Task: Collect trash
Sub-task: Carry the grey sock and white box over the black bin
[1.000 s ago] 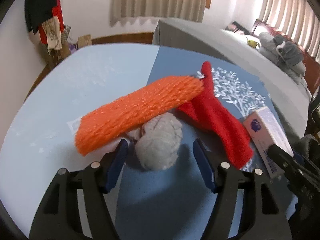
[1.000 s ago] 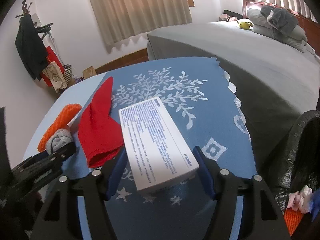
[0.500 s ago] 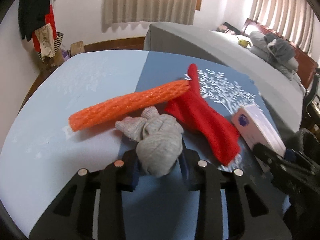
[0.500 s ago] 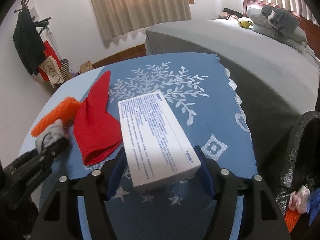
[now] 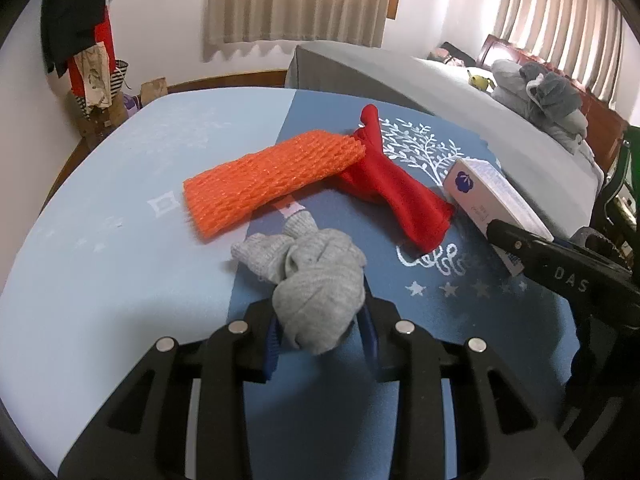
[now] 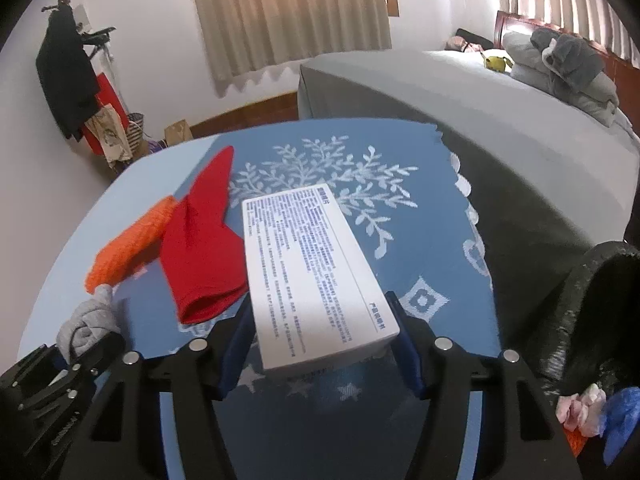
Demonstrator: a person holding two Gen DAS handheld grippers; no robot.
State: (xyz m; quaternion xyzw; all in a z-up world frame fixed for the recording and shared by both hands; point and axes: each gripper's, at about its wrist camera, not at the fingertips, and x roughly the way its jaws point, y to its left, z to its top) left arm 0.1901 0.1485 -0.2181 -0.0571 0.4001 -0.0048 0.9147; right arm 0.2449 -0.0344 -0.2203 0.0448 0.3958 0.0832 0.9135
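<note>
My left gripper (image 5: 322, 334) is shut on a balled grey sock (image 5: 316, 280) and holds it just above the blue tablecloth (image 5: 460, 320). My right gripper (image 6: 324, 340) is shut on a white printed box (image 6: 316, 276), lifted a little off the cloth. The box also shows in the left wrist view (image 5: 492, 196). An orange foam net sleeve (image 5: 272, 174) and a red sock (image 5: 396, 192) lie on the table beyond the grey sock. The red sock (image 6: 204, 248) lies left of the box in the right wrist view.
A black trash bag (image 6: 600, 312) with scraps inside hangs at the table's right edge. A grey bed (image 6: 460, 92) stands behind the table. A coat rack with bags (image 5: 80, 40) is at the far left wall.
My left gripper closed on the grey sock and lifted it back from the orange net. My right gripper closed on the box and raised it slightly.
</note>
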